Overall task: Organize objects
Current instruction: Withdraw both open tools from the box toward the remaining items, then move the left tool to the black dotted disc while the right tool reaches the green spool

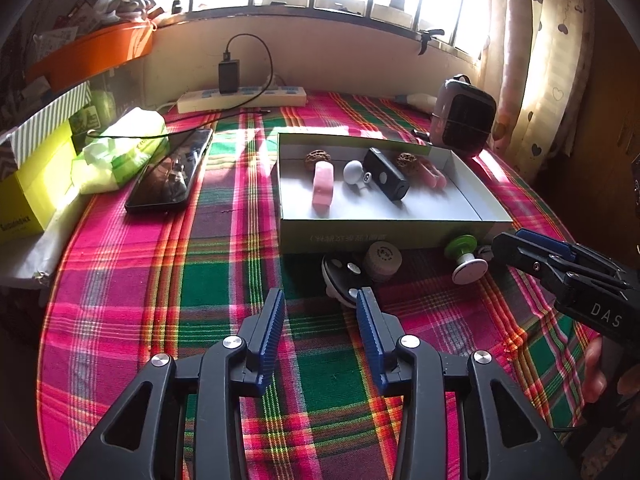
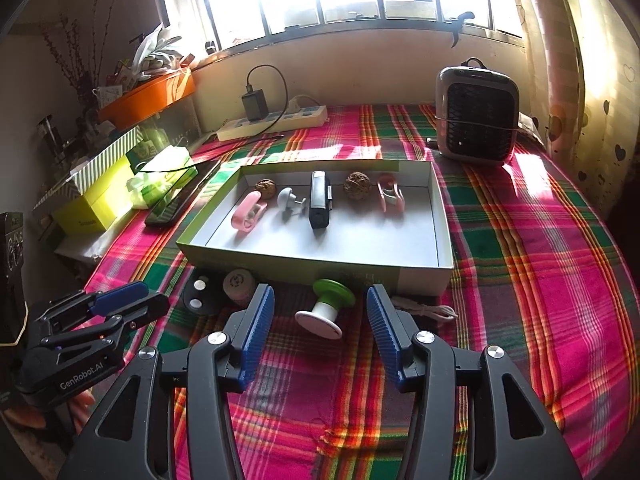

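A shallow white box (image 1: 384,228) (image 2: 320,266) on the plaid cloth holds two pink clips, a white knob, a black bar and two brown walnuts. In front of it lie a black oval piece (image 1: 344,276) (image 2: 200,294), a beige round cap (image 1: 383,256) (image 2: 239,284) and a green-and-white spool (image 1: 466,258) (image 2: 326,308). My left gripper (image 1: 322,300) is open and empty, just before the black piece. My right gripper (image 2: 320,300) is open, its fingers on either side of the spool without touching it.
A phone (image 1: 172,172), green tissue pack (image 1: 124,148) and yellow box (image 1: 36,188) lie at left. A power strip with charger (image 1: 240,96) is at the back, a small heater (image 2: 476,120) back right. A white cord (image 2: 424,308) lies by the box.
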{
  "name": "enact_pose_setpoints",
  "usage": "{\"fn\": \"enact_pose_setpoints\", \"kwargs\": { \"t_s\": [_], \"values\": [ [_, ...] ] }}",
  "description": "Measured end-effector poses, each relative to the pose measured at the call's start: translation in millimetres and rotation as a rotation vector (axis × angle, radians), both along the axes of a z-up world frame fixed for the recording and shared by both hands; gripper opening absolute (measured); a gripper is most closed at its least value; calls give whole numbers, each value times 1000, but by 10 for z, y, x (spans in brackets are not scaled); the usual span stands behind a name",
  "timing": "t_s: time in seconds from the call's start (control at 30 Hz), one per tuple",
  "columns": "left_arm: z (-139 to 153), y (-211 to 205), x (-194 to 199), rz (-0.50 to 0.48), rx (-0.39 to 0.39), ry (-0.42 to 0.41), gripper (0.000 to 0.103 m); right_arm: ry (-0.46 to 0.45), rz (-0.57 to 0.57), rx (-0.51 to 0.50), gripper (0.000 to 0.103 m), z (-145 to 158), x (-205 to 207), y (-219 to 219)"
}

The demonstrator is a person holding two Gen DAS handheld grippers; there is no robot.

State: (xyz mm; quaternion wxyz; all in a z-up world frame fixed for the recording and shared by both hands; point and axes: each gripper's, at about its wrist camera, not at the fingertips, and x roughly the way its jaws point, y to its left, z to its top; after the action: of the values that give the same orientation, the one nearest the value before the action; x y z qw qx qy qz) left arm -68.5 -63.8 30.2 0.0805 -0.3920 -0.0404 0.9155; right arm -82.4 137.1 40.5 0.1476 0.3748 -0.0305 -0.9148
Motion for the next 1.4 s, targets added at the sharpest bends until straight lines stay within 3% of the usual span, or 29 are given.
{"fn": "enact_pose_setpoints", "kwargs": {
  "t_s": [0.6,1.4],
  "values": [
    [-249,55,-252,-32,109,-106,41,-61,-39,13,50,-222,-5,210],
    [-273,89,-456,-31,111,-102,41,-119,28,38,51,-356,-341,-182]
  ]
}}
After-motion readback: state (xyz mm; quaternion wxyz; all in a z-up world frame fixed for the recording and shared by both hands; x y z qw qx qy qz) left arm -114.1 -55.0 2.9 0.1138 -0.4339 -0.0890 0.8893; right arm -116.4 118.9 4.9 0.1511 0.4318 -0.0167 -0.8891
